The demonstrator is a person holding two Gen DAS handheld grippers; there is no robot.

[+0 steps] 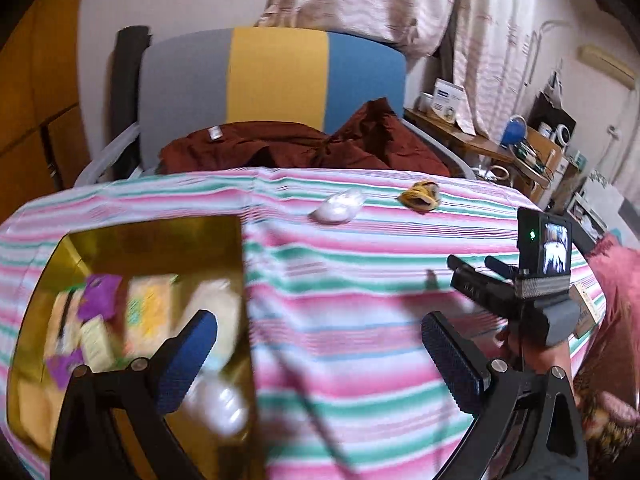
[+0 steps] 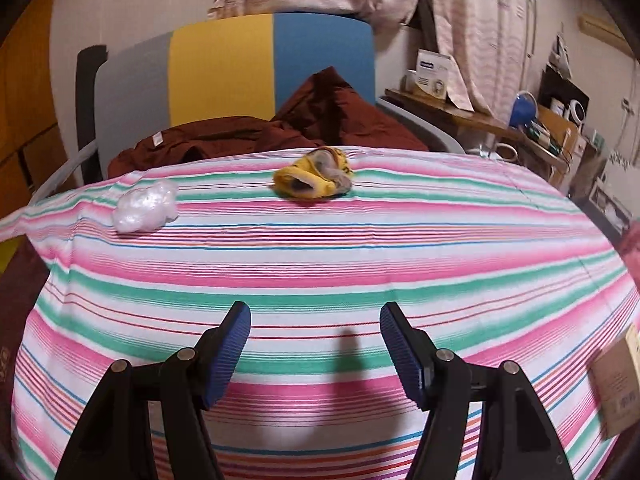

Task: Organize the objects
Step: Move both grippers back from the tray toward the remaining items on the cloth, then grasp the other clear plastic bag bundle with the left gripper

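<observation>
You had both the left claw [image 1: 316, 356] and right claw [image 2: 316, 344] spread, empty, right lined up on the pouch [image 2: 314, 174] (wad [image 2: 144, 206] beside it), presumably headed for the box [image 1: 40, 280].

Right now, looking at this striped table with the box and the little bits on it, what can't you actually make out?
- Contents of the gold box, left wrist view: motion blur; only purple, yellow and white shapes show.
- White crumpled thing, right wrist view: too small to name.
- Yellow item: fabric-like, its kind unclear.
- Brown card: cut off by the right edge, print unreadable.
- Shelf clutter: too small.
</observation>
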